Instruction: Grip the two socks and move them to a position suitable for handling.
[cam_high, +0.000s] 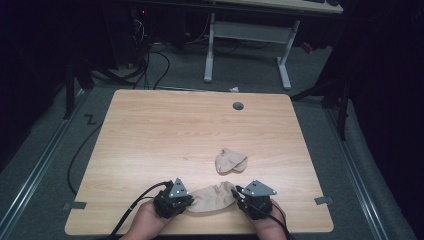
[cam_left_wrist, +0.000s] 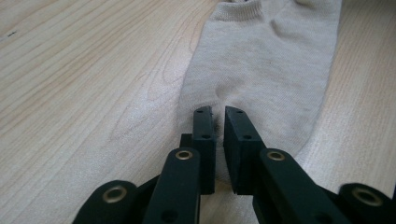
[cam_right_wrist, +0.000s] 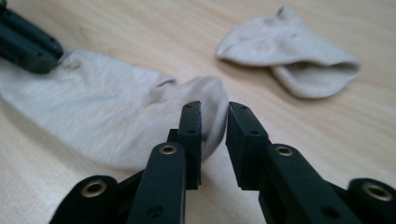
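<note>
Your left tool (cam_left_wrist: 217, 122) is pinched shut on one end of the near sock (cam_left_wrist: 261, 70), a small fold caught between its jaws. Your right tool (cam_right_wrist: 214, 116) stands slightly open at the other end, the cloth just beside its jaws, not squeezed. The sock lies flat on the counter (cam_high: 150, 130) between your hands. It looks light, soft and limp, so it will likely sag; grip the cuff edge. Farther off lies a second sock (cam_high: 230, 160), crumpled.
</note>
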